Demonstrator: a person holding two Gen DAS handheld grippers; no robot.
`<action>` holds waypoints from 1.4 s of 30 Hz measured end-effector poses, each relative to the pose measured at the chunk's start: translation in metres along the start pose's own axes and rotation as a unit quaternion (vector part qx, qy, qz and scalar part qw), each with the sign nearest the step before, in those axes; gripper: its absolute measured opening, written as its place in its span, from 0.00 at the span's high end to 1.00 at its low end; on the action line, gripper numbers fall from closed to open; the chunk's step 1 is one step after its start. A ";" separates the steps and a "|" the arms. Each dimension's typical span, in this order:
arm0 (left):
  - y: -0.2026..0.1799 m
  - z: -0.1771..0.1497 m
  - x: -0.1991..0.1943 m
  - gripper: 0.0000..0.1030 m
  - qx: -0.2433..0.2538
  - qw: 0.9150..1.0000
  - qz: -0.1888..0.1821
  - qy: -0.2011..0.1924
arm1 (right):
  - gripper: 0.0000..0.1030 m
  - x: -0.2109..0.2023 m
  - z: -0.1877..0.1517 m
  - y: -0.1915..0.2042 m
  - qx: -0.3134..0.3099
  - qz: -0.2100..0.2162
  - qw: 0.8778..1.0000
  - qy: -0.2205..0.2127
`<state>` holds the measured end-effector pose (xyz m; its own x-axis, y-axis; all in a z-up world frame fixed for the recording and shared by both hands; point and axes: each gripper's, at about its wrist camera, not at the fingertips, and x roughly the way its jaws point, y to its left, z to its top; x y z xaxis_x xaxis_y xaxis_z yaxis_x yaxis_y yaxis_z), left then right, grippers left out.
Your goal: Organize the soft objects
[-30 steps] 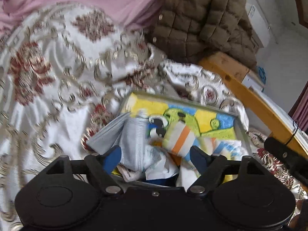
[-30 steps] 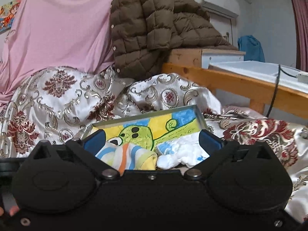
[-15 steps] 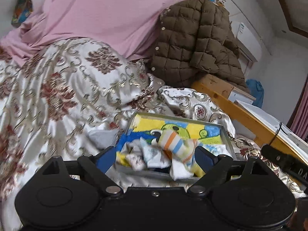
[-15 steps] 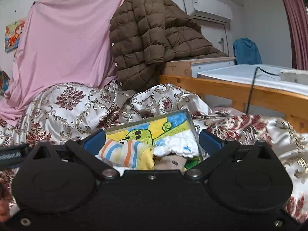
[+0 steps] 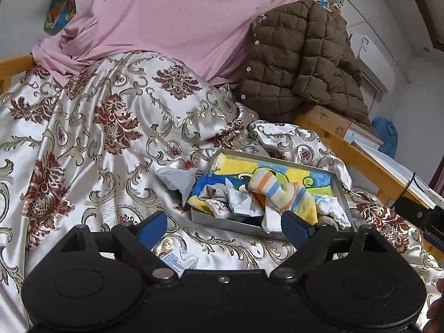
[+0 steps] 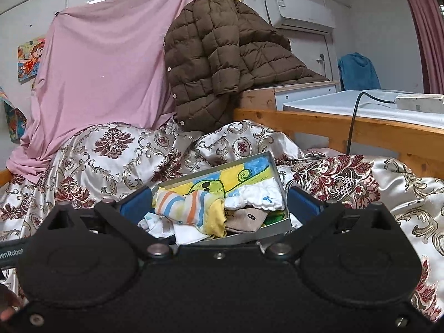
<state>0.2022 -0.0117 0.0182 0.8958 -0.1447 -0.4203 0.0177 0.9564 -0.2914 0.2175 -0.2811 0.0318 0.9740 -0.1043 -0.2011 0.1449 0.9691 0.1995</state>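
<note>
Bed w/ patterned bedspread (image 5: 105,144); tray (image 5: 236,223) of socks on it. Pink sheet (image 6: 105,63) & brown jacket (image 6: 222,55) behind. Left tool (image 5: 226,226) just widened, right tool (image 6: 220,204) spread, both empty.

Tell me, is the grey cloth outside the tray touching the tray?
Touching. In the left wrist view the grey cloth lies on the bedspread with its corner draped against the tray's left edge.

One metal tray (image 5: 236,219) of jumbled socks, with one grey cloth (image 5: 177,179) just left of it and one small carton (image 5: 180,259) in front of it.
</note>
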 end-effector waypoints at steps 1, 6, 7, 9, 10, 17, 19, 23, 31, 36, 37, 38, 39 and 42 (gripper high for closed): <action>0.000 0.000 0.000 0.13 0.003 1.000 0.000 -0.002 | 0.00 0.001 0.000 0.000 0.001 0.001 1.000 0.001; 0.002 0.000 0.002 0.13 -0.002 1.000 0.002 -0.003 | 0.00 0.013 0.000 0.009 -0.009 0.002 1.000 0.004; 0.002 0.000 0.003 0.13 -0.005 1.000 0.002 -0.003 | 0.00 0.015 0.001 0.010 -0.011 0.002 1.000 0.006; 0.003 0.000 0.005 0.12 -0.007 1.000 0.002 -0.003 | 0.00 0.017 0.000 0.010 -0.012 0.000 1.000 0.008; 0.003 0.000 0.007 0.12 -0.008 1.000 0.003 -0.003 | 0.00 0.019 0.000 0.010 -0.012 0.000 1.000 0.009; 0.006 0.000 0.012 0.12 -0.010 1.000 0.002 0.002 | 0.01 0.031 0.000 0.012 -0.008 0.003 1.000 0.020; 0.007 0.000 0.013 0.12 -0.012 1.000 0.002 0.002 | 0.00 0.032 -0.001 0.011 -0.010 0.005 1.000 0.023; 0.005 -0.001 0.014 0.12 -0.007 1.000 0.003 -0.001 | 0.00 0.033 -0.003 0.011 -0.012 0.005 1.000 0.025; 0.001 -0.002 0.019 0.12 -0.001 1.000 0.004 -0.005 | 0.00 0.041 -0.004 0.008 -0.007 0.003 1.000 0.026; -0.001 -0.001 0.024 0.12 0.001 1.000 0.002 -0.006 | 0.00 0.049 -0.007 0.007 0.001 0.001 1.000 0.027; -0.001 -0.001 0.026 0.12 -0.001 1.000 0.002 -0.005 | 0.00 0.050 -0.007 0.007 0.003 0.001 1.000 0.027; -0.001 -0.001 0.027 0.12 -0.003 1.000 0.001 -0.004 | 0.00 0.052 -0.008 0.007 0.003 0.001 1.000 0.027; -0.001 -0.001 0.029 0.12 -0.005 1.000 0.000 -0.003 | 0.00 0.053 -0.009 0.007 0.004 0.000 1.000 0.028; 0.000 -0.001 0.031 0.12 -0.007 1.000 0.000 -0.003 | 0.00 0.055 -0.010 0.008 0.005 -0.001 1.000 0.029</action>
<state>0.2295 -0.0170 0.0040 0.8981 -0.1429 -0.4159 0.0112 0.9529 -0.3031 0.2706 -0.2768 0.0129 0.9622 -0.0925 -0.2563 0.1483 0.9669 0.2077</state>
